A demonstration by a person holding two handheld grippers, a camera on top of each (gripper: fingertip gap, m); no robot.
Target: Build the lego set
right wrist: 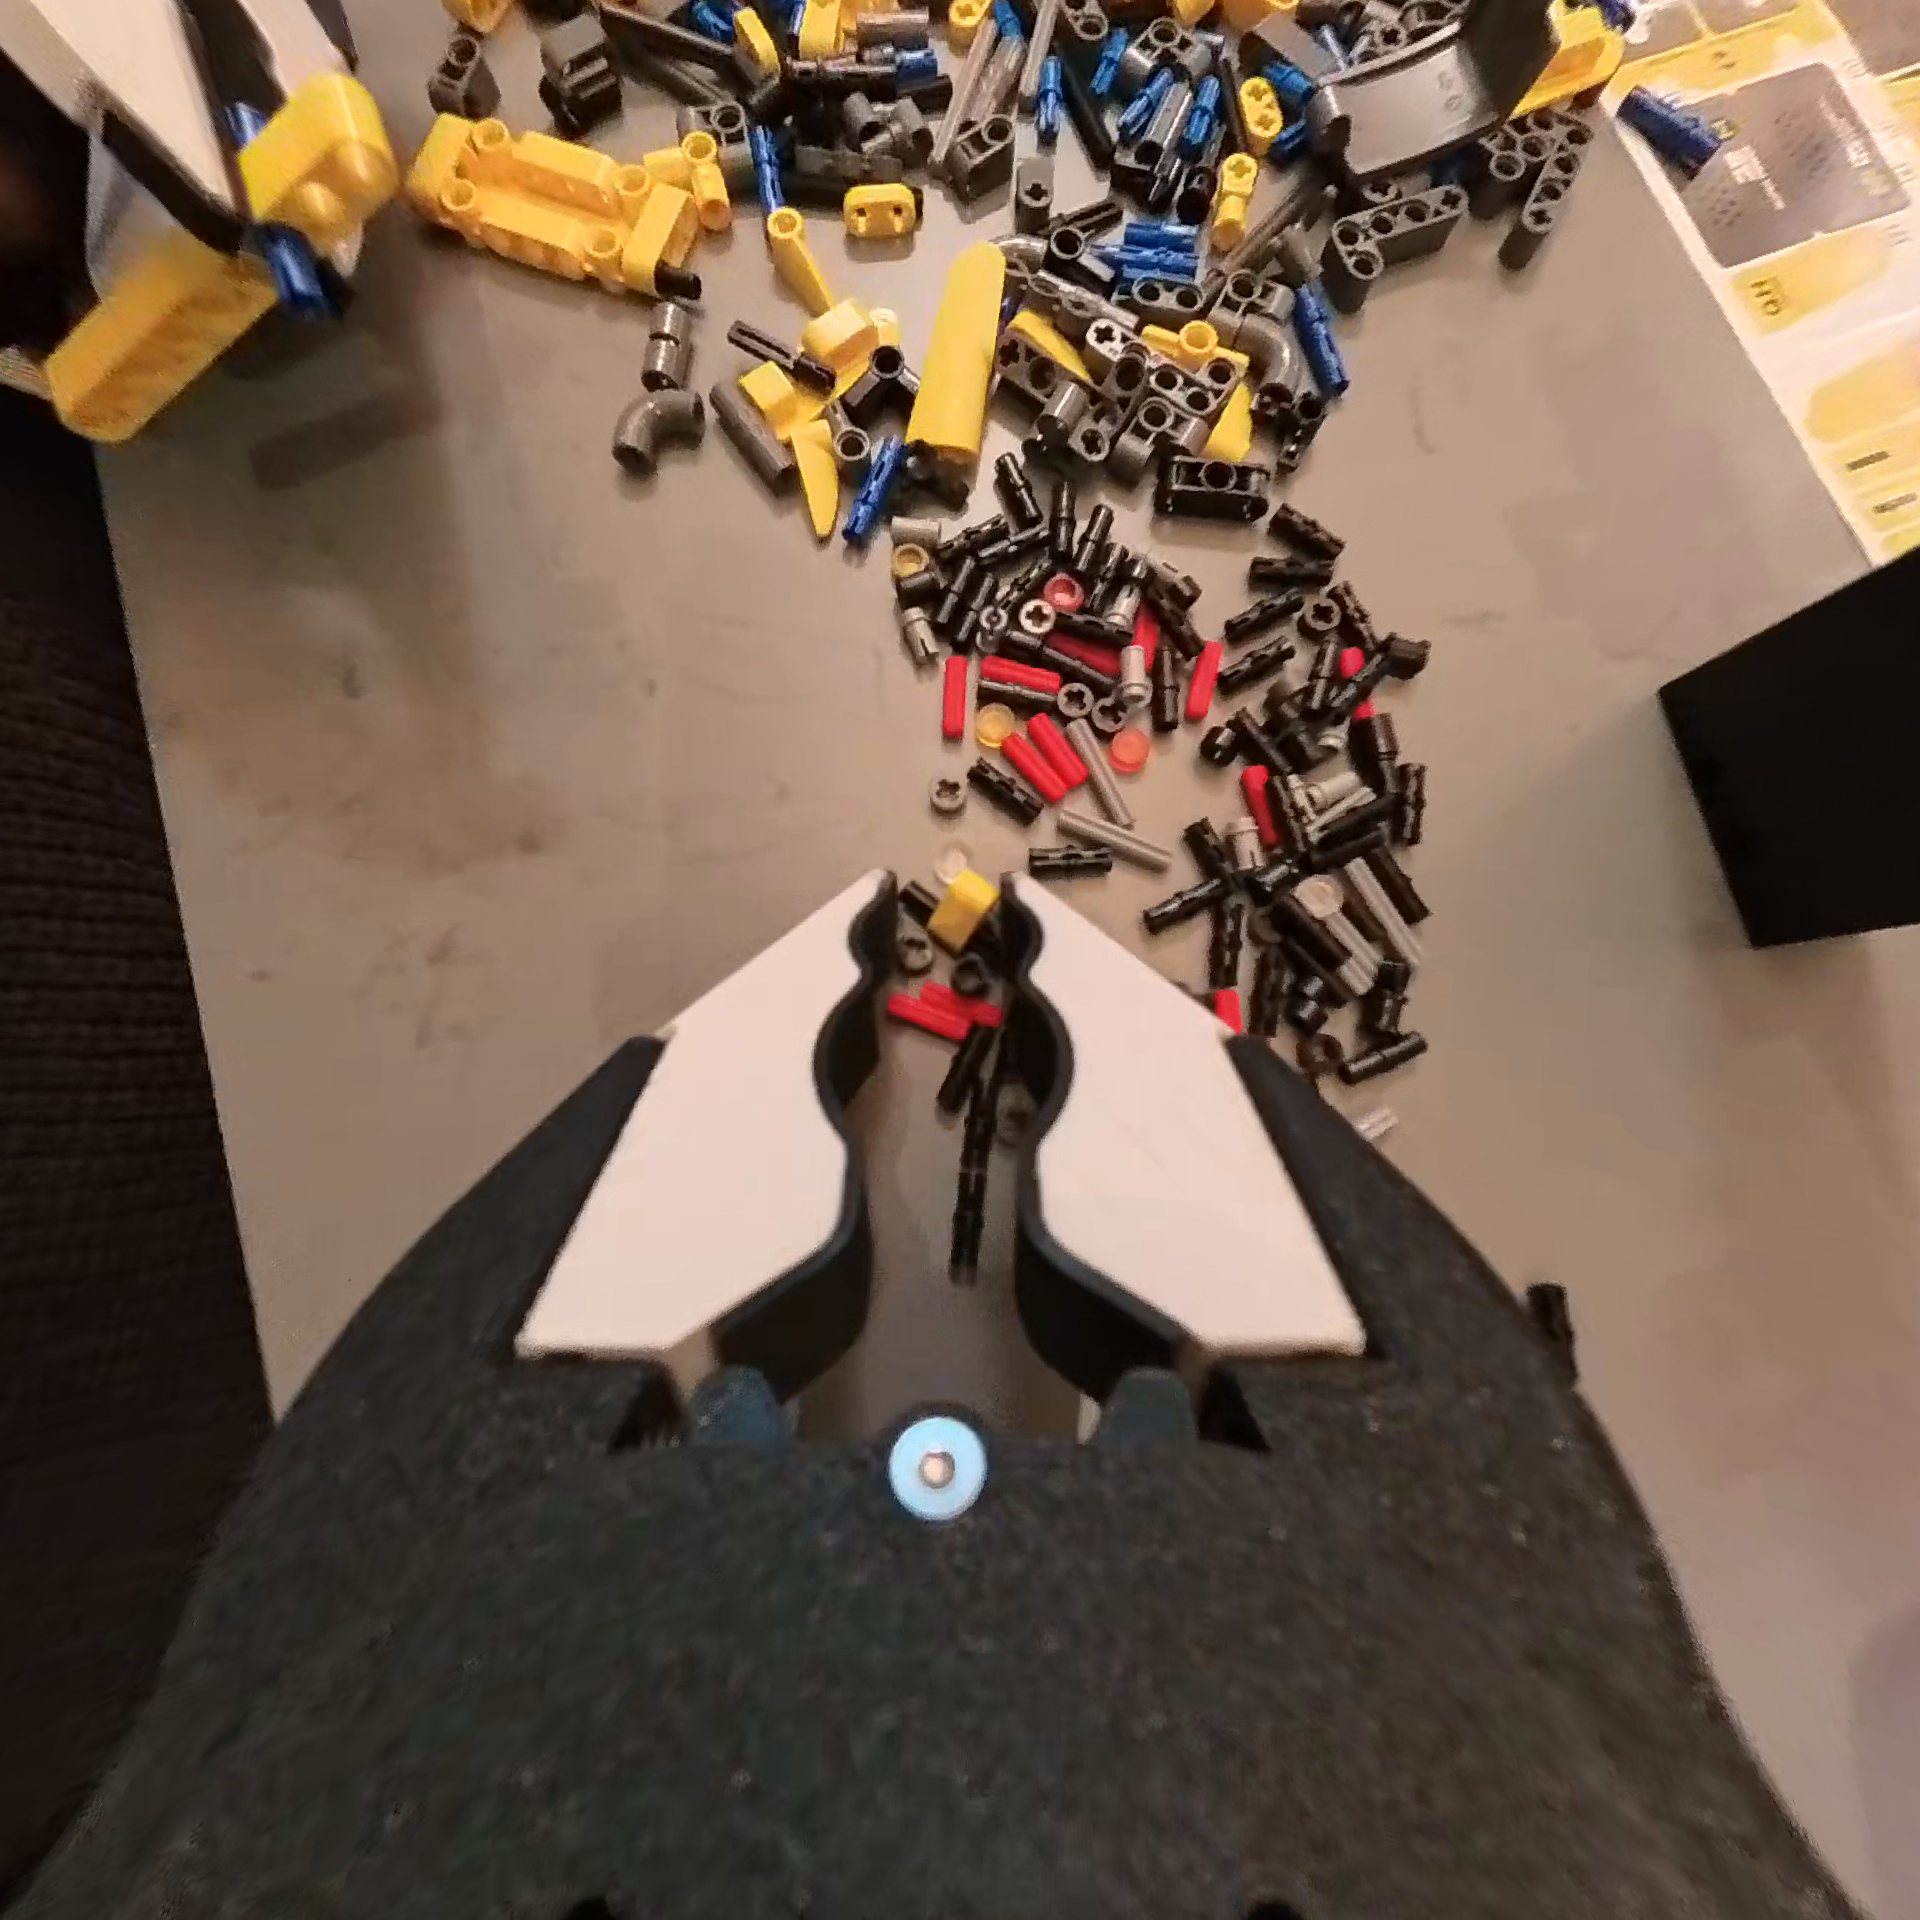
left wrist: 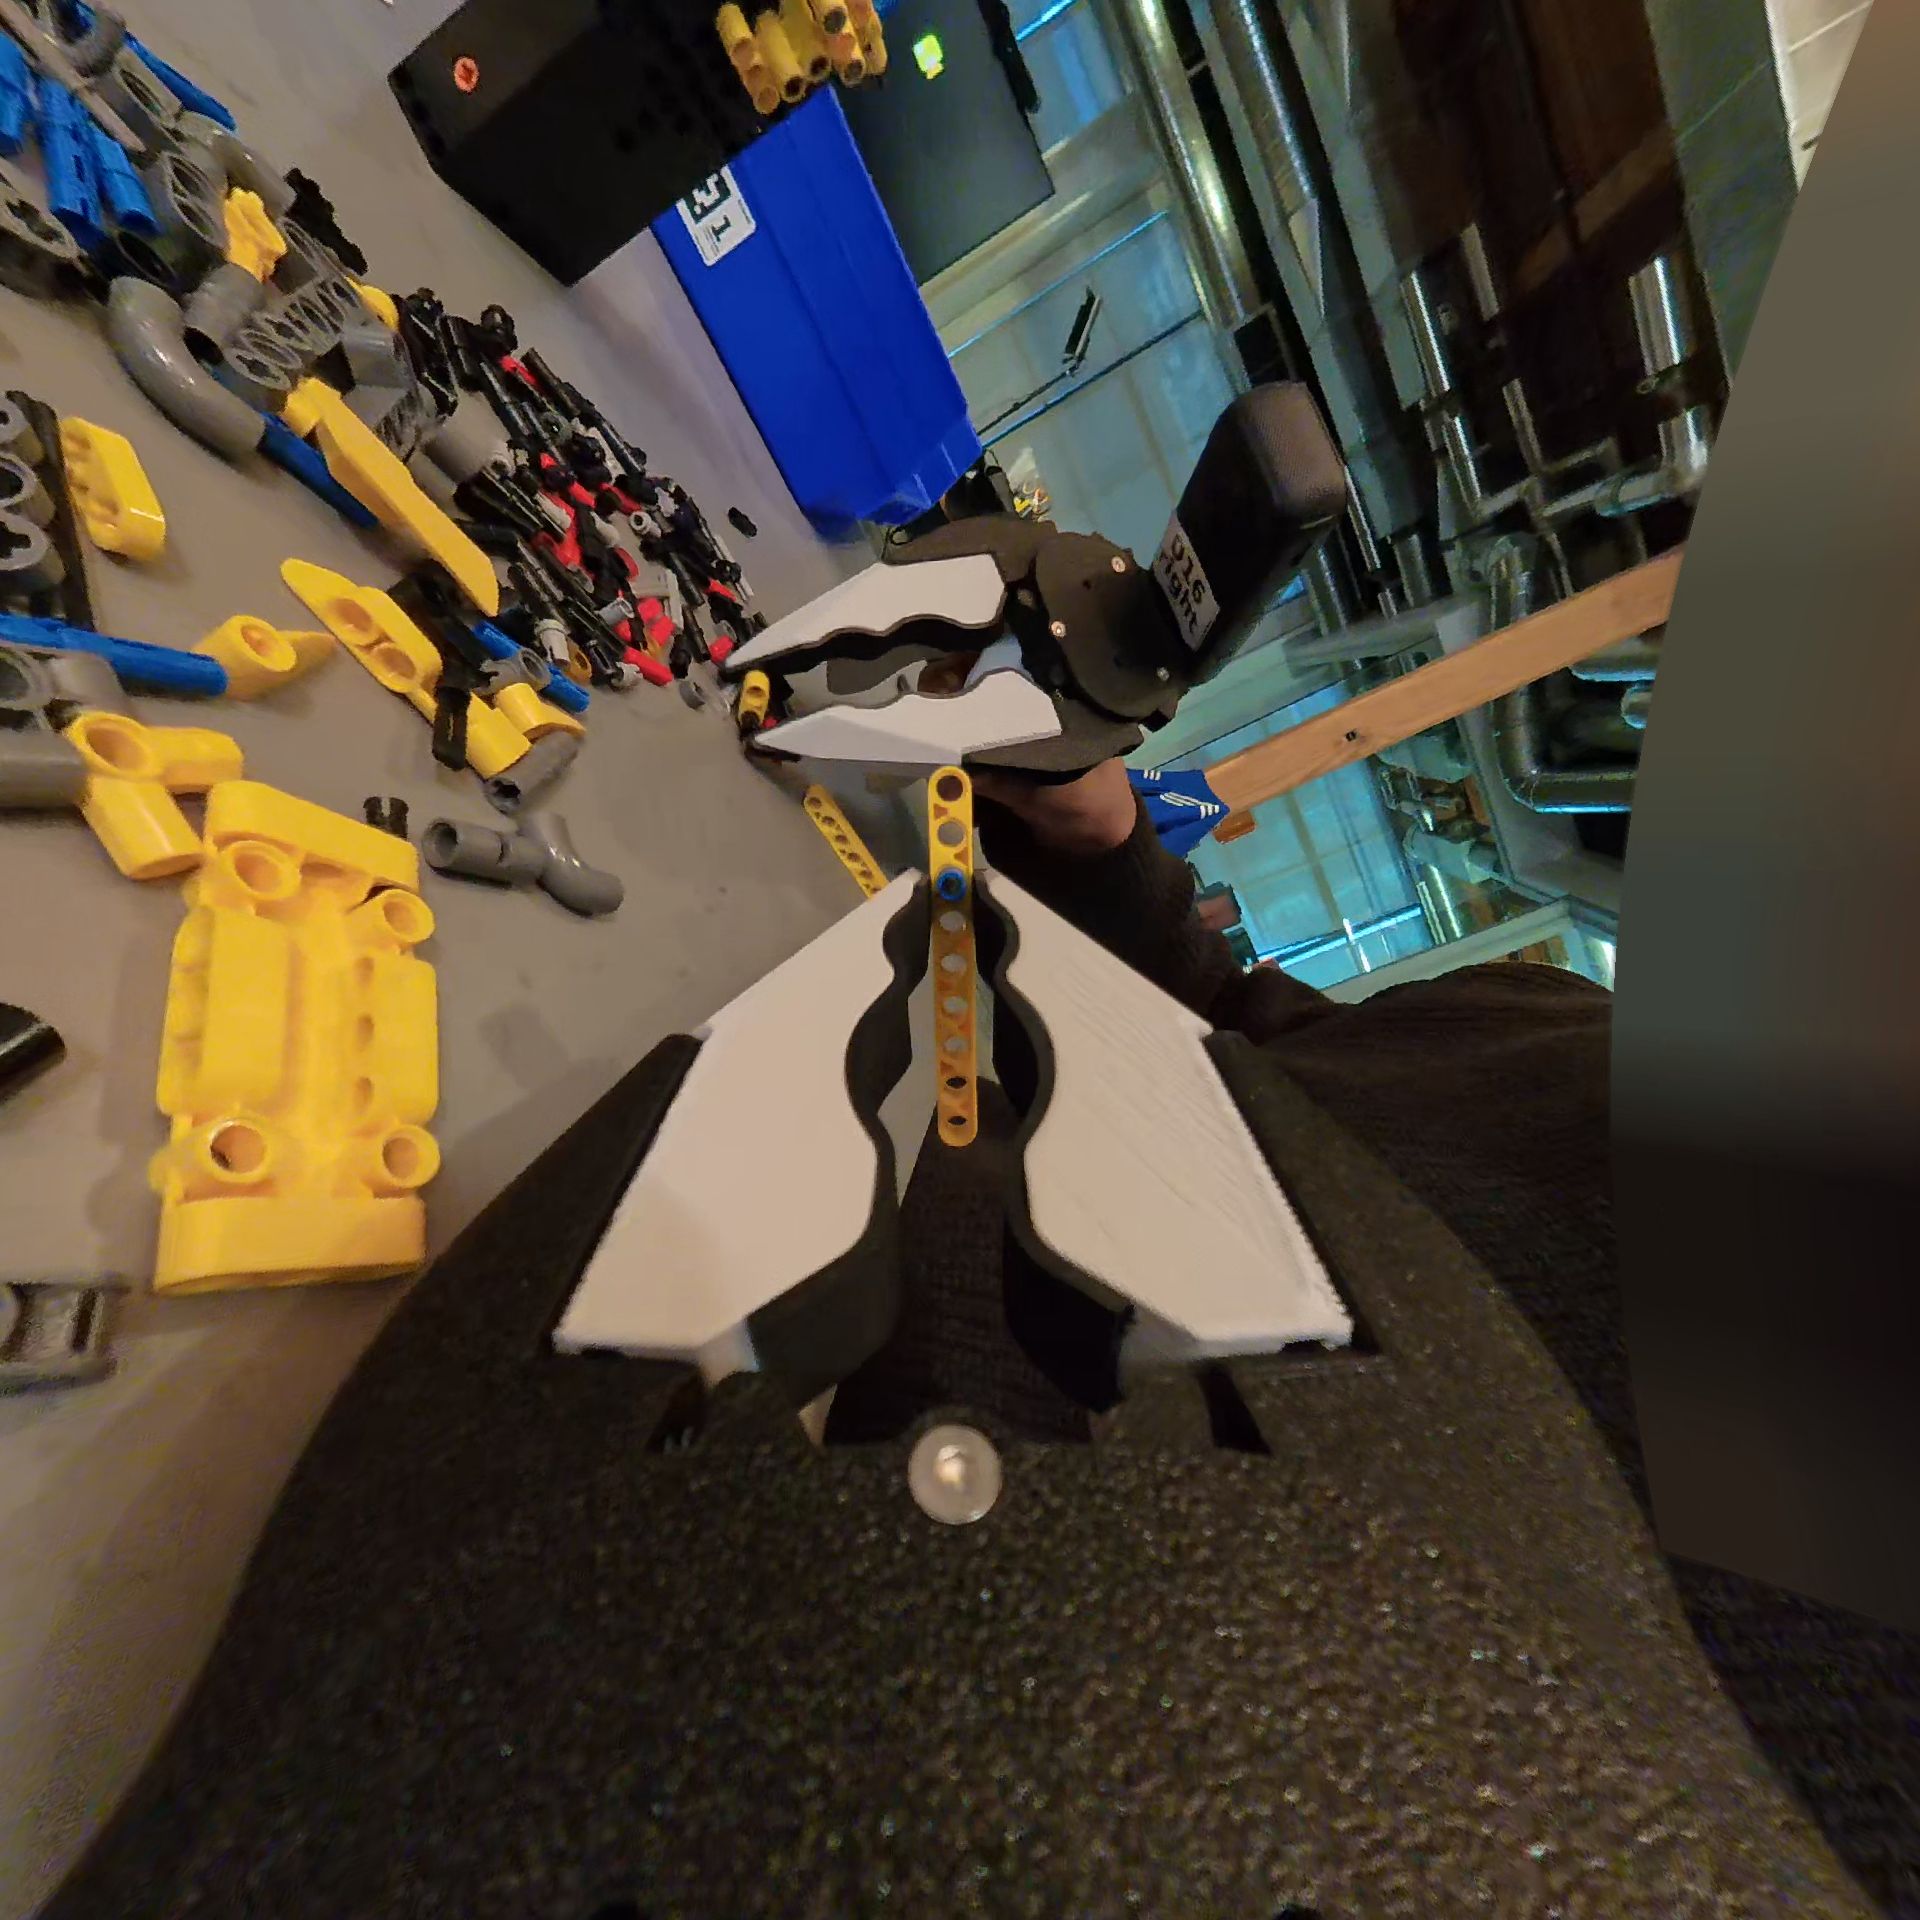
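Observation:
My left gripper (left wrist: 953,883) is shut on a thin yellow beam with holes (left wrist: 951,997), held upright and raised above the grey table (left wrist: 644,935). A blue pin (left wrist: 949,883) sits in the beam at the fingertips. My right gripper (right wrist: 948,891) is open and low over the table, its tips on either side of a small yellow piece (right wrist: 961,906) at the edge of a pile of black and red pins (right wrist: 1195,727). The right gripper (left wrist: 743,698) also shows in the left wrist view, held by a hand in a dark sleeve. The left gripper (right wrist: 260,218) shows blurred at top left of the right wrist view, with yellow parts.
A large yellow block assembly (left wrist: 301,1039) lies on the table, also seen in the right wrist view (right wrist: 561,197). Loose yellow, grey, blue and black parts (right wrist: 1091,312) spread beyond. A black box (right wrist: 1818,758) and a printed sheet (right wrist: 1787,260) lie to the right. A blue bin (left wrist: 821,332) stands behind. The tips of one gripper are about 12 cm away from the tips of the other.

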